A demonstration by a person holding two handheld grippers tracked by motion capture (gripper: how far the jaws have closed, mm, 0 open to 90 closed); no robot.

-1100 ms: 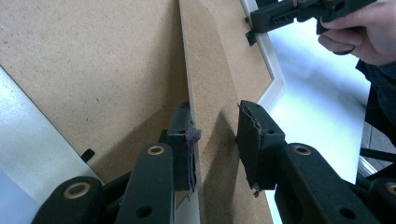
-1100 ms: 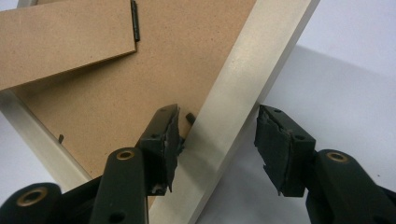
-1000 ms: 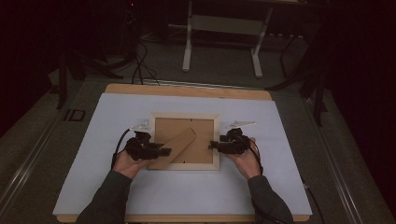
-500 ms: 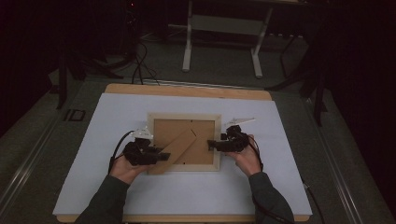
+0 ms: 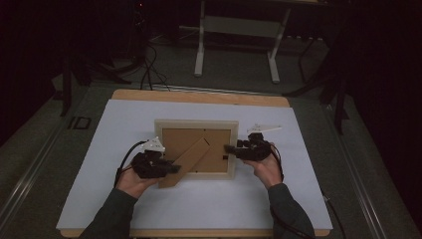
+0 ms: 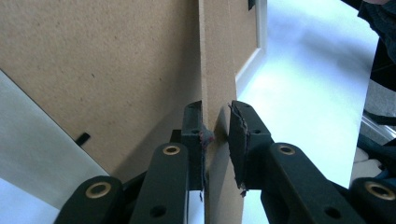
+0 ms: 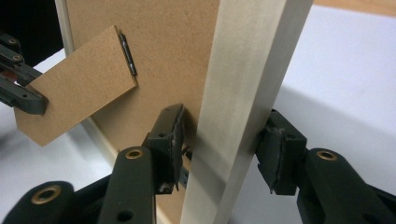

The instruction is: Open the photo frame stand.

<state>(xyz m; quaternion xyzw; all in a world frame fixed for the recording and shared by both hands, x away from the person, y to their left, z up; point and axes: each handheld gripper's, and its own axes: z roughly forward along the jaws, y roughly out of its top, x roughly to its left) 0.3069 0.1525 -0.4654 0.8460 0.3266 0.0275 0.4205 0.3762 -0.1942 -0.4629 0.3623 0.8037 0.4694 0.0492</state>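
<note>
Up close, left gripper astride stand, frame between right gripper fingers.

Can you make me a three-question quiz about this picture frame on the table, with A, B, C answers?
1. Where does the picture frame lie?
A. on the white mat
B. on the floor
C. on a chair

2. What colour is the frame's back board?
A. blue
B. brown
C. green

3. What sits between the left claw's jaws?
A. nothing
B. a pencil
C. the stand flap

Answers:
1 A, the high view shows it flat on the mat.
2 B, the board looks cardboard brown.
3 C, the left gripper view shows the flap's edge between the jaws, which have just been closing.
</note>
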